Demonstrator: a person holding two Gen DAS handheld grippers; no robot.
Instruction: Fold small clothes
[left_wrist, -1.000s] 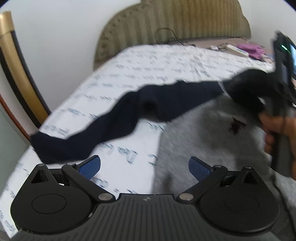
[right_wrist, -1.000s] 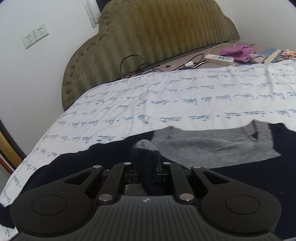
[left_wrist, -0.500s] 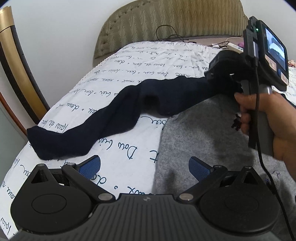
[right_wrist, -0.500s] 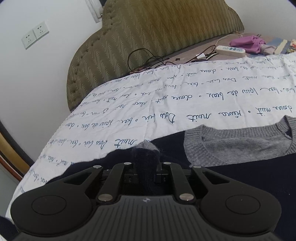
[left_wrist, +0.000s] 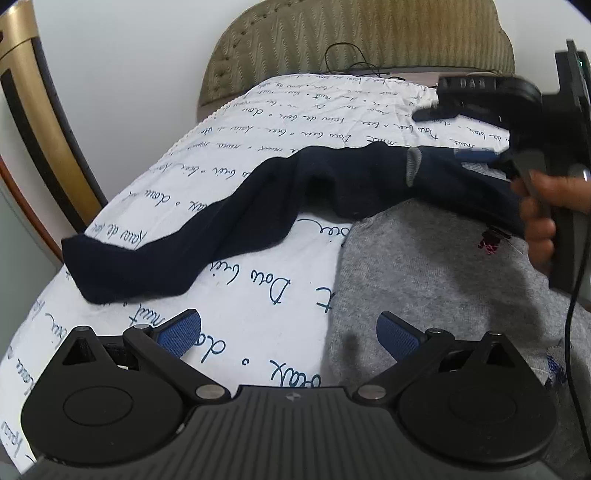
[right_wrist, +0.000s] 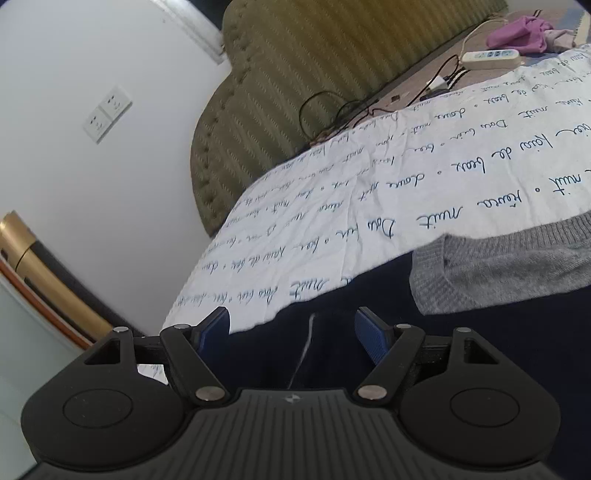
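A small sweater with a grey body (left_wrist: 436, 280) and navy sleeves lies on the bed. Its navy sleeve (left_wrist: 207, 240) is folded across toward the left, its grey cuff (left_wrist: 413, 166) resting near the collar. My left gripper (left_wrist: 288, 332) is open and empty, low over the sheet and the grey body's edge. My right gripper (right_wrist: 291, 332) is open just above the navy fabric (right_wrist: 332, 332), with the grey collar (right_wrist: 491, 266) to its right. It also shows in the left wrist view (left_wrist: 476, 155), beside the cuff, held by a hand.
The bed has a white sheet with blue script (left_wrist: 280, 122) and an olive headboard (right_wrist: 332, 74). A power strip (right_wrist: 491, 57), cables and a purple cloth (right_wrist: 521, 31) lie at the bed's head. A gold-framed object (left_wrist: 33, 110) stands at the left edge.
My right gripper carried the sleeve cuff across, then opened and let it go; the cuff now rests on the sweater. My left gripper stayed open and nearly still.
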